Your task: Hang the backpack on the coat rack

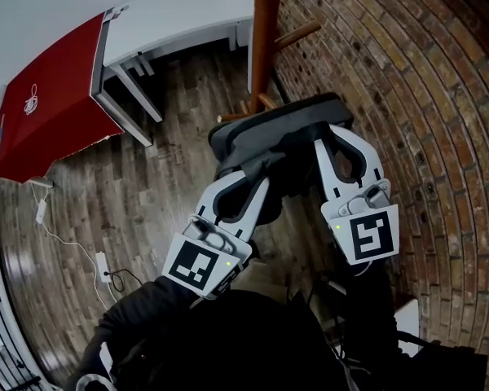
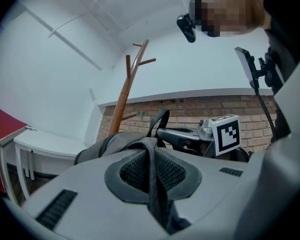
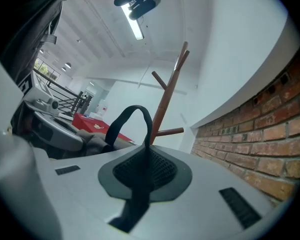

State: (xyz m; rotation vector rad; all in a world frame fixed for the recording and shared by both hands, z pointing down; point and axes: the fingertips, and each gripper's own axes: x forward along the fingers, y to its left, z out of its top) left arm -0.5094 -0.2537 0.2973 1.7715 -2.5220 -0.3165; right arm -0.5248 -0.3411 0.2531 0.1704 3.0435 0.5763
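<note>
Head view looked down on the dark backpack [image 1: 273, 133], which was held up in the air over the wooden floor [image 1: 147, 177]. It was between the two grippers and just beside the pole of the coat rack [image 1: 265, 23]. It was not on any peg. The brick wall [image 1: 424, 88] was close on the right side.

The left gripper [image 1: 257, 169] reached up to the near left side of the bag. In the left gripper view, its jaws were pressed together on a grey strap [image 2: 151, 156] that ran from the bag down between the dark pads. The strap was pinched tight, with only the strap in the thin gap.

The right gripper [image 1: 330, 137] reached up to the right side of the bag. In the right gripper view, its jaws were squeezed together on a black loop [image 3: 137, 115] at the top of the bag. The loop stood up in front of the rack's brown pole.

A red table [image 1: 53, 104] and a white table [image 1: 179, 15] stood farther back, well apart from the bag.
</note>
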